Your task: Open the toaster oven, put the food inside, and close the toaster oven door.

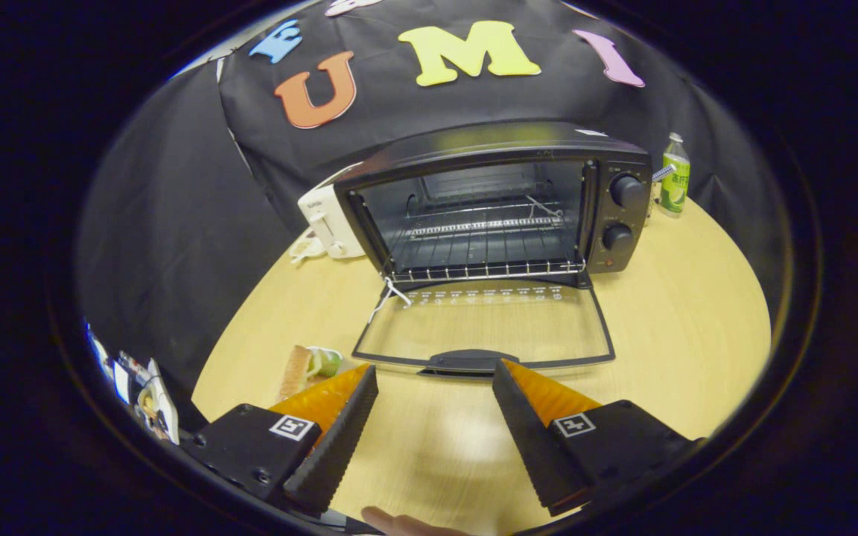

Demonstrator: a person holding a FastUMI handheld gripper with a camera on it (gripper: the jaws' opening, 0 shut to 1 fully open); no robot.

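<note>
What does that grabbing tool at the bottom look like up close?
It is a hand-held gripper with two wedge-shaped fingers, open and apart, nothing between them. Their inner faces are ridged like saw teeth. Each finger sits on a black block carrying a small square black-and-white marker. A fingertip of the person holding it peeks in below.

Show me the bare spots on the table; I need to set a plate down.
The table is bare right of the open oven door, below the bottle, and between the open gripper fingers. It is crowded left of the door: food lies there, and a white toaster beside the oven.
</note>
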